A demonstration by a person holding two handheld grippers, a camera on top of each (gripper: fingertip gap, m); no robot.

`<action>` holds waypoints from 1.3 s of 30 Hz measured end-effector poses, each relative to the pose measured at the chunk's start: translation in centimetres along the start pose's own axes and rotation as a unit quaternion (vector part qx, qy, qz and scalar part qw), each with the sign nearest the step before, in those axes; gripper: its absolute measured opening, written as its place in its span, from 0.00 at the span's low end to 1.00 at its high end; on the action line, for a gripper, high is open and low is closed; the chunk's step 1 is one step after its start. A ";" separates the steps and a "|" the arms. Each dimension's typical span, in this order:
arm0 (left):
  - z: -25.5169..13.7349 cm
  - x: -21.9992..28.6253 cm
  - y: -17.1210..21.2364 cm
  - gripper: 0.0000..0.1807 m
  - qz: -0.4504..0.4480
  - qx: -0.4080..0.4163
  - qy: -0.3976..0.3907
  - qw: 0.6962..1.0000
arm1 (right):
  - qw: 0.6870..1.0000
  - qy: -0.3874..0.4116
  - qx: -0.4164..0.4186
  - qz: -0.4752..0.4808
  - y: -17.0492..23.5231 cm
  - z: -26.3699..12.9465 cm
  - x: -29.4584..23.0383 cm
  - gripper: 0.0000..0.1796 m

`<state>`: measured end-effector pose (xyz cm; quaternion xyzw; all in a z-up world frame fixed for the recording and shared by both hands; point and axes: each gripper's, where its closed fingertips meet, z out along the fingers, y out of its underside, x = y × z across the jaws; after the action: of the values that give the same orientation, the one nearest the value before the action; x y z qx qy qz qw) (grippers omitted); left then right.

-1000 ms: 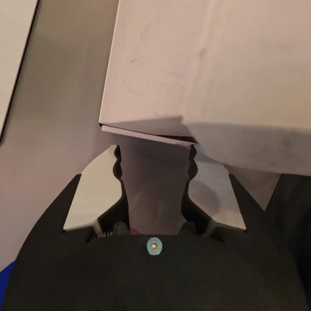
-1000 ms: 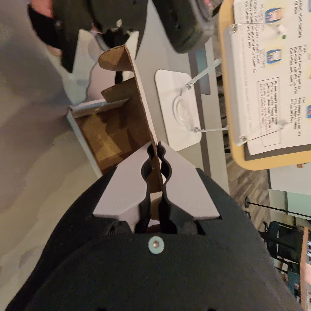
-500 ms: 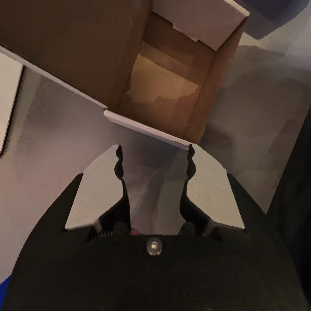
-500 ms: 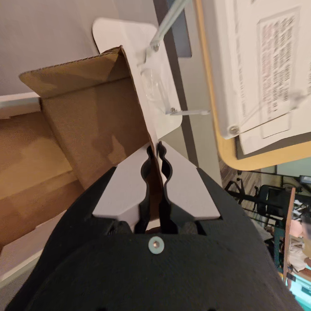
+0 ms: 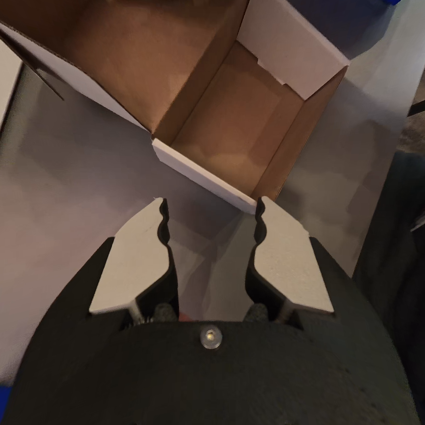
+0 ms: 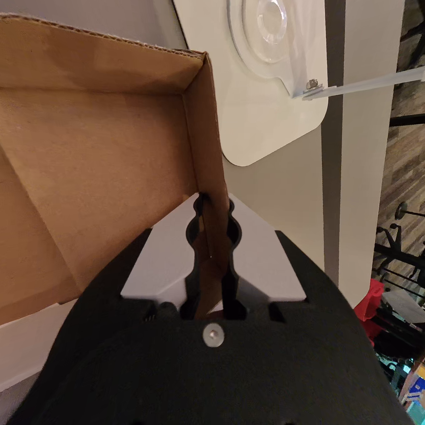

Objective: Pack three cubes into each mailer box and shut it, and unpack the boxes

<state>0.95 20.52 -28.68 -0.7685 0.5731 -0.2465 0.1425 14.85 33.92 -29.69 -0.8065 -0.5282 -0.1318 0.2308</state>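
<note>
A mailer box [image 5: 230, 138], white outside and brown inside, lies open on the grey table, and I see no cubes in it. Its lid [image 5: 115, 46] stands back at the upper left. My left gripper [image 5: 211, 204] is open and empty, just short of the box's near corner. In the right wrist view, my right gripper [image 6: 215, 200] straddles a side flap [image 6: 207, 128] of the lid [image 6: 92, 138]. Its jaws stand a little apart, and the flap sits loosely and slanted between them. No cubes are in view.
A white stand base [image 6: 264, 128] with a clear plastic disc [image 6: 269, 20] lies just beyond the flap, near the table's edge. Floor and chair legs [image 6: 402, 241] lie to the right. A white object [image 5: 7, 76] sits at the left edge of the left wrist view.
The lid has swung from over the box to fully back, baring the empty inside. My right gripper moved with the flap, and its jaws have widened. The left gripper stayed open.
</note>
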 end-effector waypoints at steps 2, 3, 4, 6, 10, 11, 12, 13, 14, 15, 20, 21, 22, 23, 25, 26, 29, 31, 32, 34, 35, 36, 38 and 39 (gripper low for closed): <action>0.1 0.0 -0.4 0.42 -0.016 0.013 0.006 1.000 | 1.000 -0.007 0.007 0.010 -0.1 -0.6 -0.2 0.11; 0.0 0.1 -0.7 0.42 -0.024 0.023 0.010 0.999 | 1.000 -0.011 0.012 0.017 -0.3 -0.9 -0.3 0.14; 0.1 0.0 -0.9 0.42 -0.027 0.027 0.007 0.999 | 1.000 -0.013 0.016 0.020 -0.3 -1.3 -0.4 0.16; 0.6 0.1 -1.0 0.43 -0.026 0.020 0.001 0.999 | 0.999 -0.020 0.028 0.024 -0.7 -2.2 -0.8 0.19; 1.9 0.3 -0.5 0.41 -0.030 0.001 -0.011 0.999 | 0.997 -0.019 0.058 0.051 -1.0 -5.3 -1.2 0.25; 2.2 0.2 -0.3 0.40 -0.034 -0.002 -0.016 0.999 | 0.997 -0.016 0.059 0.055 -0.8 -6.2 -1.3 0.28; 2.5 0.3 -0.1 0.40 -0.038 -0.005 -0.017 0.999 | 0.996 -0.022 0.065 0.057 -0.6 -7.2 -1.8 0.30; 2.8 0.2 0.1 0.38 -0.046 -0.006 -0.023 0.999 | 0.995 -0.022 0.073 0.066 -0.4 -8.4 -2.1 0.31; 3.0 0.1 0.3 0.37 -0.053 -0.004 -0.026 0.998 | 0.994 -0.021 0.081 0.074 -0.1 -9.7 -2.5 0.32; 3.1 0.3 0.3 0.36 -0.062 0.002 -0.021 0.998 | 0.992 -0.024 0.090 0.083 0.1 -11.1 -2.9 0.33; 2.9 0.3 0.1 0.28 -0.099 0.023 -0.034 0.994 | 0.976 -0.063 0.140 0.157 1.5 -18.0 -7.6 0.36; 2.9 0.3 0.1 0.27 -0.105 0.025 -0.037 0.993 | 0.973 -0.079 0.136 0.168 2.2 -18.7 -9.0 0.37; 2.9 0.4 0.1 0.26 -0.111 0.028 -0.037 0.993 | 0.969 -0.099 0.136 0.183 2.8 -19.2 -10.4 0.40; 2.9 0.5 0.1 0.26 -0.117 0.031 -0.036 0.992 | 0.965 -0.109 0.132 0.200 3.5 -19.3 -11.4 0.40; 3.0 0.7 0.1 0.24 -0.132 0.041 -0.031 0.990 | 0.958 -0.119 0.109 0.239 5.3 -18.2 -12.6 0.41; 3.0 0.9 0.1 0.24 -0.137 0.042 -0.031 0.989 | 0.949 -0.136 0.099 0.267 5.9 -17.2 -13.2 0.41; 3.0 1.0 0.3 0.24 -0.150 0.049 -0.042 0.987 | 0.931 -0.158 0.067 0.321 7.4 -13.0 -14.0 0.35; 3.1 1.4 0.4 0.25 -0.154 0.051 -0.041 0.986 | 0.921 -0.167 0.069 0.344 7.2 -11.0 -13.8 0.36; 3.2 1.6 0.4 0.25 -0.154 0.053 -0.040 0.986 | 0.920 -0.155 0.079 0.351 6.8 -10.2 -13.1 0.35; 3.2 1.7 0.4 0.25 -0.158 0.056 -0.042 0.985 | 0.917 -0.155 0.090 0.355 5.9 -9.0 -12.1 0.31; 3.3 1.8 0.3 0.24 -0.161 0.058 -0.042 0.984 | 0.917 -0.165 0.086 0.353 5.5 -8.2 -12.1 0.29; 3.3 1.8 0.3 0.25 -0.162 0.059 -0.043 0.984 | 0.922 -0.163 0.072 0.345 5.5 -7.3 -11.9 0.28; 3.4 2.0 0.3 0.26 -0.163 0.059 -0.046 0.984 | 0.919 -0.173 0.061 0.349 5.1 -6.2 -11.6 0.25; 3.4 2.1 0.4 0.27 -0.160 0.057 -0.051 0.984 | 0.922 -0.167 0.063 0.345 5.0 -6.1 -11.1 0.22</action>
<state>2.89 18.20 -31.30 -0.8524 0.4200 -0.2588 0.1736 15.04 20.33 -30.73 -0.9328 -0.2551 0.1259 0.2212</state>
